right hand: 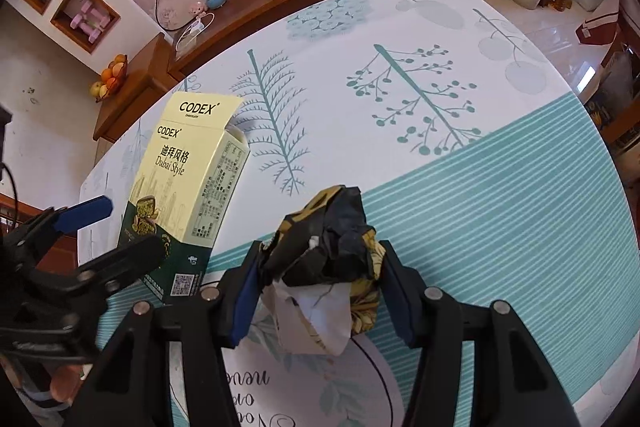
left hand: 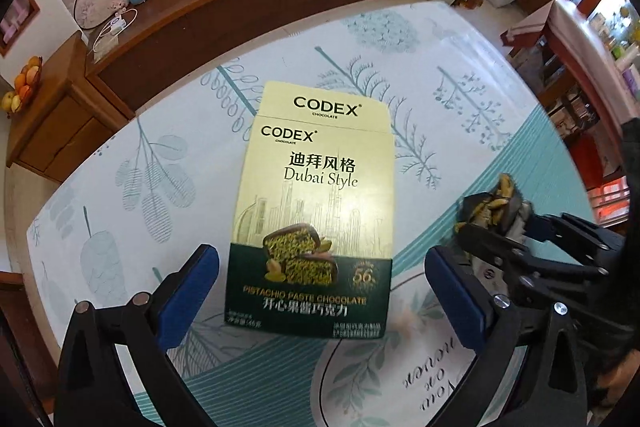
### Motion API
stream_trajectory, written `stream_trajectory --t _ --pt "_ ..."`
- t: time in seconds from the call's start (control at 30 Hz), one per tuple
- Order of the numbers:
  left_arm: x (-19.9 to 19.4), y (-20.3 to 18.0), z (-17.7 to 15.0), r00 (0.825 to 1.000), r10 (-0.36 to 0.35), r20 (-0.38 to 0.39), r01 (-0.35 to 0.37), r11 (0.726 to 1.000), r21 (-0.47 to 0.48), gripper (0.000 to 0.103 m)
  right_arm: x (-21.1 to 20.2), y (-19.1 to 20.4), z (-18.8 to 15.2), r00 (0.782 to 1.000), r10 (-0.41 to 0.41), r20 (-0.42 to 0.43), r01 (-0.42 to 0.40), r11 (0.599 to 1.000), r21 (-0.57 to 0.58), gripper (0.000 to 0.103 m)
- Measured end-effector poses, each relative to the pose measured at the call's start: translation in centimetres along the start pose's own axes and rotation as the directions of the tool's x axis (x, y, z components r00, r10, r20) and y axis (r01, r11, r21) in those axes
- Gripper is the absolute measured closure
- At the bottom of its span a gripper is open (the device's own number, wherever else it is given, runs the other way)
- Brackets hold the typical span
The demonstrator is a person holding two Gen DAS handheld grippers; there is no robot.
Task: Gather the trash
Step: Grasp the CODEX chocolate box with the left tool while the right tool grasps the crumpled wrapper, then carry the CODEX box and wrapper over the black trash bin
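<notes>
Right tongs (right hand: 320, 287): blue pads clenched on a crumpled wrapper (right hand: 332, 251), dark with gold print and a white inner face, one pad pressing each side. The wad sits low over the counter (right hand: 500, 227); whether it touches cannot be told.

Left tongs (left hand: 320, 291): released, jaws spread wide on either side of the lower end of a chocolate box (left hand: 316, 211), pads clear of both edges. The box stands upright on the counter just left of the wrapper, top flap open.

Counter: covered in a white cloth with teal leaf and branch prints and a teal striped band running under both tongs. Curly script near the close edge, too distorted to read.

Box print: "CODEX CHOCOLATE" twice, "Dubai Style", "PISTACHIO PASTE CHOCOLATE", the figure "56", Chinese lines, a QR code on the side panel.

Room: a wooden sideboard (left hand: 248, 7) along the far wall carries cables, a white set-top unit and small ornaments; a fruit bowl (right hand: 110, 77) sits on a lower cabinet at left; pink floral wallpaper behind.

The far half of the counter lies bare, right out to its rounded edge.
</notes>
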State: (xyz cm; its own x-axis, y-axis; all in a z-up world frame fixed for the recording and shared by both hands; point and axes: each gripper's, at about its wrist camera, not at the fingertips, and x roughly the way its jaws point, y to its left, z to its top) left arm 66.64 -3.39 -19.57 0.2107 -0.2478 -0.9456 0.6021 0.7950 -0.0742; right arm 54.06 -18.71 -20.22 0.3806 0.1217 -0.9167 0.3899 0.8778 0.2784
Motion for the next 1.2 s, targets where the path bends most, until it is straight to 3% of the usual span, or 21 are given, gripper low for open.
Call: stream_trajectory --t 0.23,0.4,0.57,0.87,1.2 --pt "2.8 0.5 0.8 0.998 0.04 -0.057 -0.041 0.999 -0.026 0.001 0.0 0.0 -0.2 1.0 0.008 0.012 -0.008 1.0 -0.004 0.048" --pt "4.4 1.3 0.7 0.994 0.023 -0.111 -0.034 0.995 -0.096 0.004 -0.1 -0.1 -0.3 1.0 0.016 0.019 -0.016 1.0 -0.003 0.048" --pt "3.9 1.6 -0.1 0.997 0.027 -0.07 -0.037 0.99 -0.14 0.006 -0.2 -0.1 -0.6 1.0 0.018 0.019 -0.018 1.0 -0.008 0.049" --pt "-0.4 -0.4 -3.7 0.998 0.046 0.039 -0.041 0.992 -0.116 0.008 -1.1 -0.7 -3.0 0.999 0.05 0.0 -0.05 0.999 0.006 0.052" --pt "-8.7 -6.2 -11.0 0.99 0.064 0.129 -0.053 0.995 -0.087 0.008 -6.6 -2.0 -10.0 0.989 0.143 0.021 -0.143 0.99 0.007 0.052"
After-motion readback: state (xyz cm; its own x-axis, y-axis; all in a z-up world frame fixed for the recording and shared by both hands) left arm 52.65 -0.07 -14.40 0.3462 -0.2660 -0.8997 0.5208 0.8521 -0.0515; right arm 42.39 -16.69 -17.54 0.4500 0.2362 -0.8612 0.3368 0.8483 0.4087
